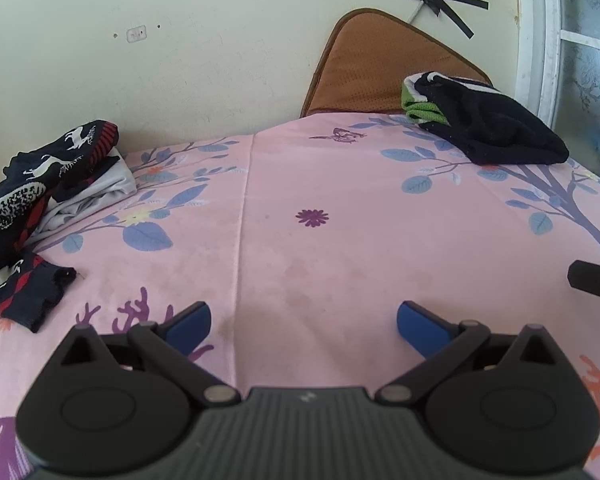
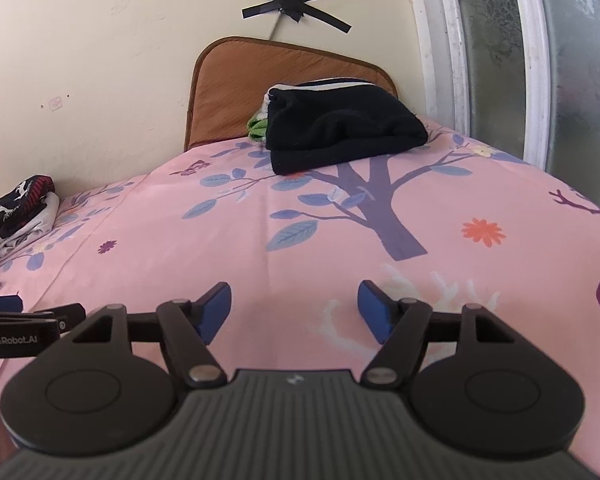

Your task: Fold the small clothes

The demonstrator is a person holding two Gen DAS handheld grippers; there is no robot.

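A loose pile of unfolded clothes (image 1: 32, 200), a navy garment with white deer and red pattern over white cloth, lies at the far left of the pink floral sheet (image 1: 300, 248); it also shows in the right wrist view (image 2: 16, 216). A folded stack (image 1: 488, 120) with a black garment on top of green and white ones sits at the back right; it also shows in the right wrist view (image 2: 340, 128). My left gripper (image 1: 304, 328) is open and empty above the sheet. My right gripper (image 2: 296, 312) is open and empty.
A brown cushion (image 1: 380, 64) leans on the wall behind the folded stack. A window frame (image 2: 500, 60) runs along the right. The right gripper's side shows at the left view's right edge (image 1: 596, 284); the left gripper's body (image 2: 24, 332) shows at the right view's left edge.
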